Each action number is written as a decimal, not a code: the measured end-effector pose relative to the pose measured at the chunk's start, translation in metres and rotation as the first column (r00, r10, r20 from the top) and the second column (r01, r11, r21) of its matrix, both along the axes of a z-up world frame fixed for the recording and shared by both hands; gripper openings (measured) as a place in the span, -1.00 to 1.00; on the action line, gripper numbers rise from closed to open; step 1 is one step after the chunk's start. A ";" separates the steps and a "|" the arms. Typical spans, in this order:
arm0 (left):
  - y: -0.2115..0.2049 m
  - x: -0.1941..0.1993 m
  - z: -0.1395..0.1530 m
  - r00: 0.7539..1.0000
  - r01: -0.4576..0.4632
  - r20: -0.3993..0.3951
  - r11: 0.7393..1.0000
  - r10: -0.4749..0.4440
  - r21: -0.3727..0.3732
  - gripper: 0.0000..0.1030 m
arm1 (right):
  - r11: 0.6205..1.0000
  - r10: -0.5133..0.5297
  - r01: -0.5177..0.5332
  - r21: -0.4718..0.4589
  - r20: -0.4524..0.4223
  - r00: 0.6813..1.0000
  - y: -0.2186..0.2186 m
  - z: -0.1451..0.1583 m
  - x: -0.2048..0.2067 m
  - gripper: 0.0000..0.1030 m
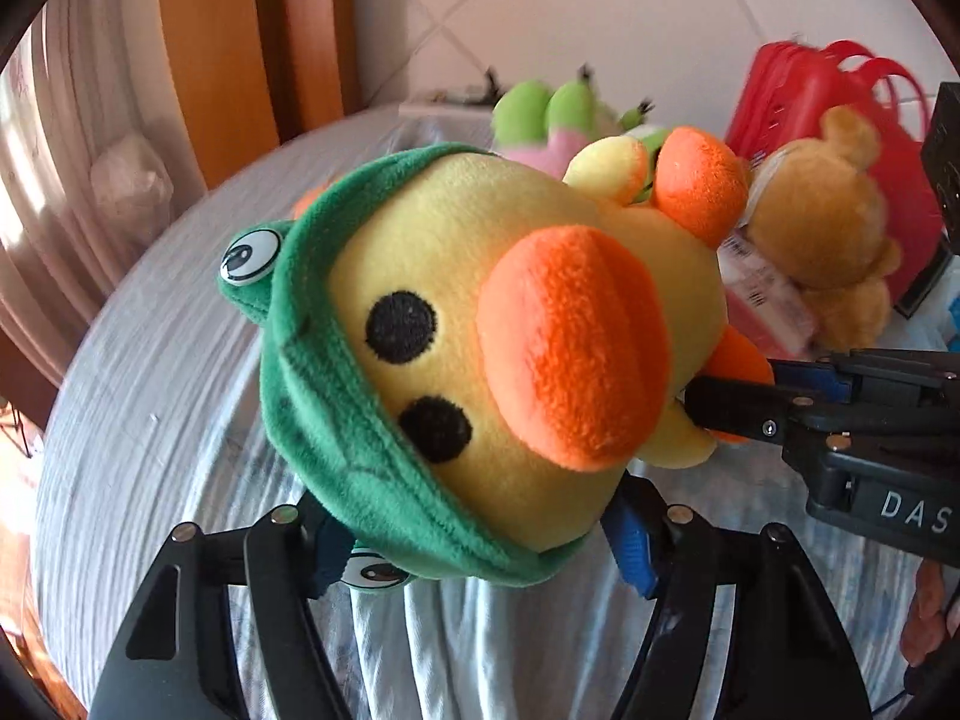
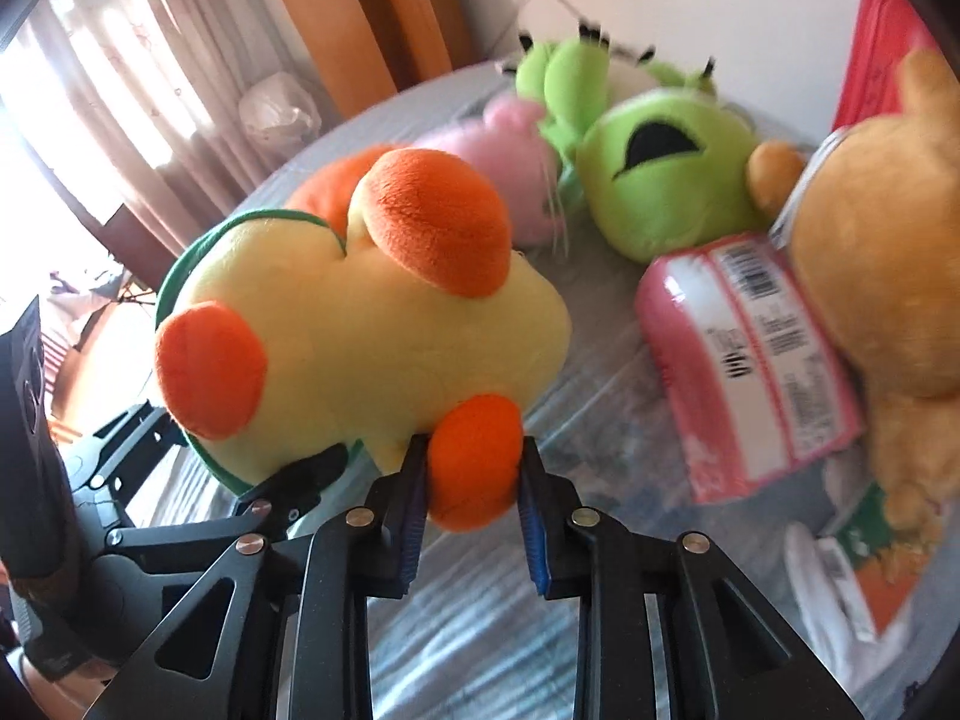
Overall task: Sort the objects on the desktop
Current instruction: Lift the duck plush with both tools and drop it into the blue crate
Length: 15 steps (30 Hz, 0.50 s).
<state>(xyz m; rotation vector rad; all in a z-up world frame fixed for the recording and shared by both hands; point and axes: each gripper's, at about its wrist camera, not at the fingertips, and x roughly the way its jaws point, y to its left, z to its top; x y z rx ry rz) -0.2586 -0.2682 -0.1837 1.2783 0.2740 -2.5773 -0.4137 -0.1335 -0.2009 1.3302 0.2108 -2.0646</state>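
Closest to me, my left claw (image 1: 474, 546) cradles the head of a yellow duck plush (image 1: 480, 324), its two blue-padded fingers (image 1: 630, 546) pressed against the green frog hood at either side, so it is pinching the toy by the head. The duck's face points back up at this claw, orange beak and two black stitched eyes toward the lens, and one of the hood's white button eyes sits just beside the left finger.

My right claw (image 2: 474, 510) is pressed in on one orange foot (image 2: 474, 462) of the same duck, a ribbed blue pad touching each side of it. From this claw the duck's pale yellow body (image 2: 360, 336) stretches up and away to the left, with another orange foot above and a third patch of orange at the left end. Lower left of it, the black frame of the other claw reaches under the toy. The duck hangs between the two claws, above a grey-white cloth (image 2: 480, 618) that covers the surface.

Beyond the right claw, to its right, lies a pink wrapped pack with barcodes (image 2: 750, 360), touching a brown teddy bear (image 2: 888, 276). Farther off sits a lime green plush (image 2: 660, 180) with a pink plush (image 2: 498, 180) just beside it. Behind the bear stands a red plastic basket (image 1: 828, 96). Farthest away are a curtain (image 2: 120, 78) and a wooden panel (image 1: 216, 60)
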 end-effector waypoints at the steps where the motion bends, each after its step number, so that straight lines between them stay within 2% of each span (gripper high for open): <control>1: 0.003 0.002 0.008 1.000 0.010 -0.016 1.000 -0.010 -0.001 0.34 | 1.000 -0.009 0.009 -0.003 -0.019 1.000 0.004 0.007 0.005 -0.48; 9: 0.048 0.018 0.069 0.983 0.121 -0.138 0.992 -0.124 -0.027 0.34 | 0.990 -0.135 0.129 -0.049 -0.153 0.979 0.054 0.079 0.041 -0.48; 12: 0.074 0.021 0.093 0.962 0.194 -0.188 0.980 -0.198 -0.035 0.34 | 0.980 -0.196 0.187 -0.066 -0.197 0.961 0.083 0.102 0.054 -0.48; 15: 0.107 0.018 0.114 0.934 0.273 -0.225 0.961 -0.277 -0.047 0.34 | 0.961 -0.278 0.265 -0.085 -0.247 0.928 0.125 0.129 0.072 -0.48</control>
